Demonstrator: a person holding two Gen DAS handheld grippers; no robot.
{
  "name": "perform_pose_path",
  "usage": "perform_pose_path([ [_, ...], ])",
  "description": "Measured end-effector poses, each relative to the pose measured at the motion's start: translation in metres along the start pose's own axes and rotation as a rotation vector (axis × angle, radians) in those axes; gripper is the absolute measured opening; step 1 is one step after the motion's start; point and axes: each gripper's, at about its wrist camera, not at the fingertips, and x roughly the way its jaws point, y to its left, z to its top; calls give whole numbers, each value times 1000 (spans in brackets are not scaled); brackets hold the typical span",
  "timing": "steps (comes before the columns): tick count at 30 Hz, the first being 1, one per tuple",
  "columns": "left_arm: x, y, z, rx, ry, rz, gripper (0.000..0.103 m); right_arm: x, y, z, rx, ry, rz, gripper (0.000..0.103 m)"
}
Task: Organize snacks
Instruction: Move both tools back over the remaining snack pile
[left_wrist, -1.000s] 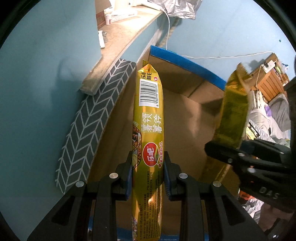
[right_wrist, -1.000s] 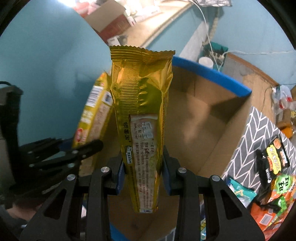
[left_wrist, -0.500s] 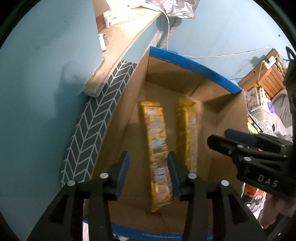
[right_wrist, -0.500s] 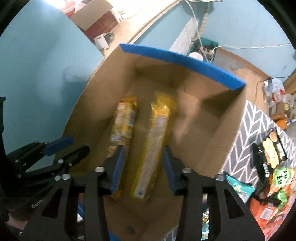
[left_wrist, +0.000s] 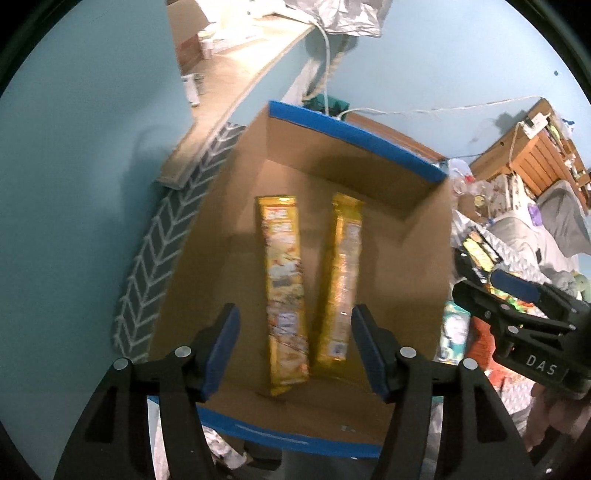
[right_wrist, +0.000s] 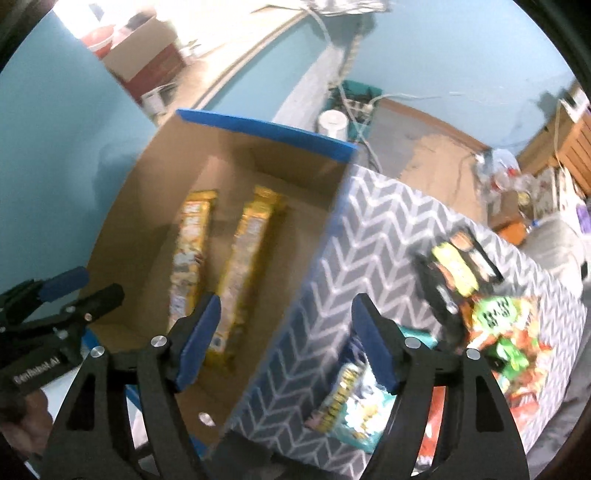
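Grippers both empty, jaws spread wide. Left gripper (left_wrist: 295, 350) hangs over the near edge of the cardboard box (left_wrist: 417, 236), pointing down and forward into it. Two gold snack packs lie flat on the box floor, side by side, long axes running away from the camera: left pack (left_wrist: 284, 291) and right pack (left_wrist: 341, 280), near ends close together, whether touching I can't tell. Right gripper (right_wrist: 286, 341) sits over the box's right wall, straddling box and the chevron-pattern surface (right_wrist: 373, 229). More snack bags (right_wrist: 476, 288) piled on that surface, right of the box. Frames are motion-blurred.
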Motion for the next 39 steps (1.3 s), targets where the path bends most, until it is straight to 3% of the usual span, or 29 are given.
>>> perform_pose_path([
  [12, 0, -80, -6, 146, 39, -50, 65, -39, -89, -45, 200, -20, -75, 79],
  [27, 24, -178, -27, 319, 139, -122, 68, -57, -201, -136, 514, 11, -103, 80],
  [39, 58, -223, -51, 422, 251, -131, 68, -39, -242, -224, 787, 83, -98, 80],
])
